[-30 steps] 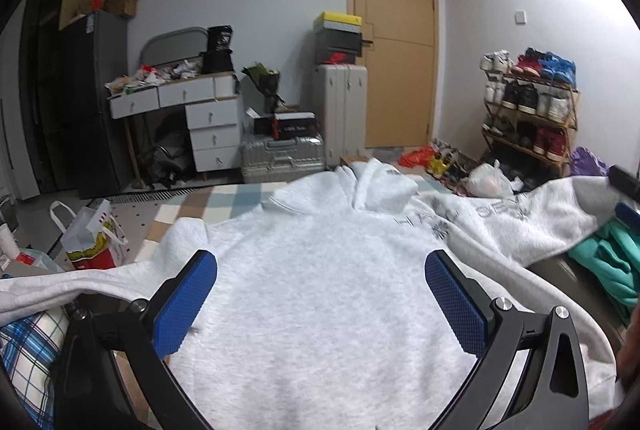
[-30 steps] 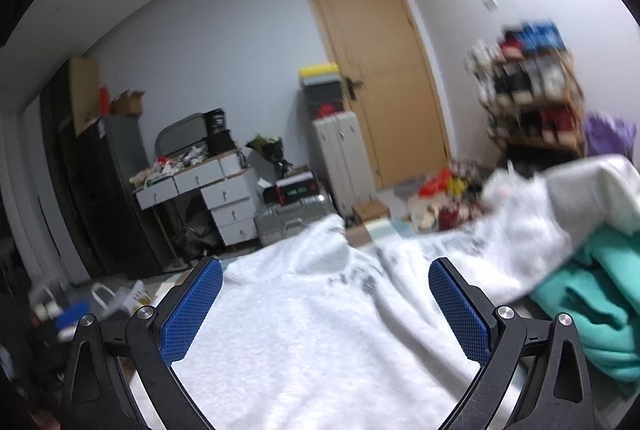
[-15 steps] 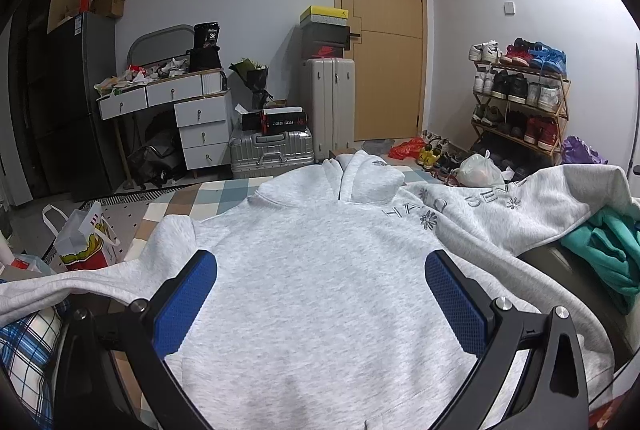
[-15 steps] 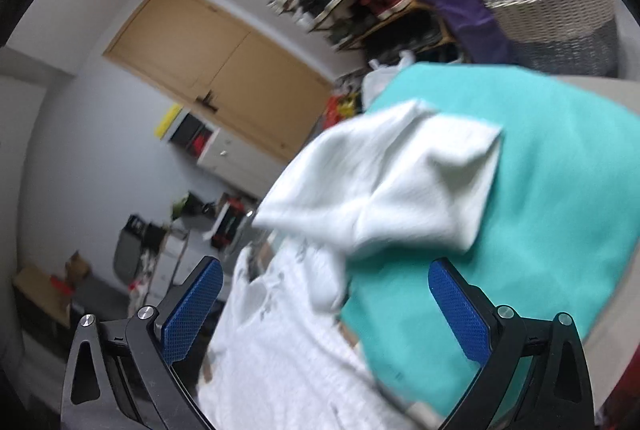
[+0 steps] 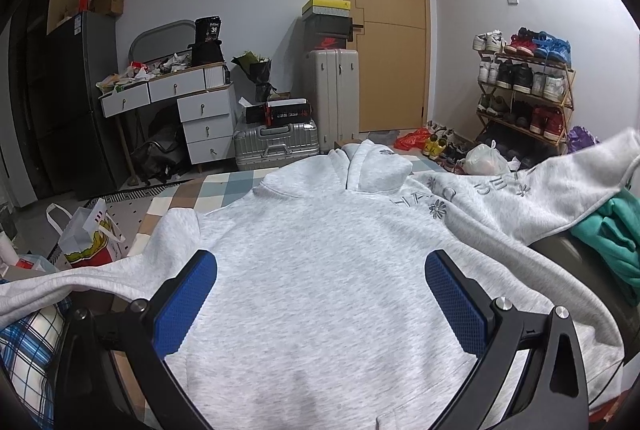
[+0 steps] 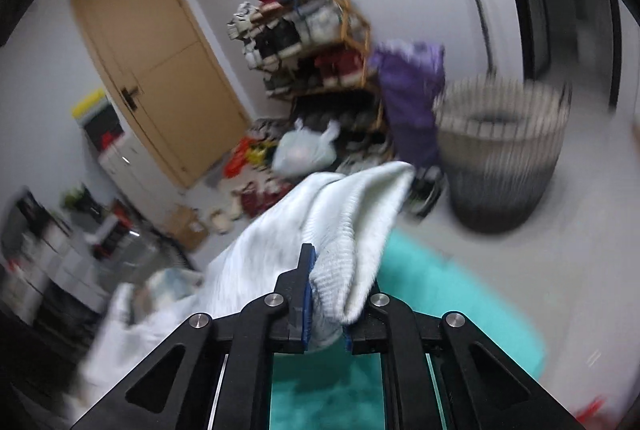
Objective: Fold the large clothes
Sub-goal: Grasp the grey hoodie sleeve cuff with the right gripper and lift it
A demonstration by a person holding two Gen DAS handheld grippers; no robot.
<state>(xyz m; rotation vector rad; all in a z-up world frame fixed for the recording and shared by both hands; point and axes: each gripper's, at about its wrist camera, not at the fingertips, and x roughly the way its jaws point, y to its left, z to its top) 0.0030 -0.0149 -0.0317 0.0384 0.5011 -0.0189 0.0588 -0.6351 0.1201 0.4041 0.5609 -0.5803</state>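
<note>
Left gripper [image 5: 320,294] wide; right gripper [image 6: 326,294] just clamped.

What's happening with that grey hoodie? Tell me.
A person with a gripper in each hand is folding a grey hoodie spread flat. The right gripper has just closed on the cuff of one sleeve, raised over a teal garment. The left gripper is open above the hoodie's body, holding nothing. No fold has been made yet.

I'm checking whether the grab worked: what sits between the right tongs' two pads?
In the right wrist view, the ribbed cuff of the grey hoodie's sleeve is pinched in the right tongs, which have just closed.
</note>
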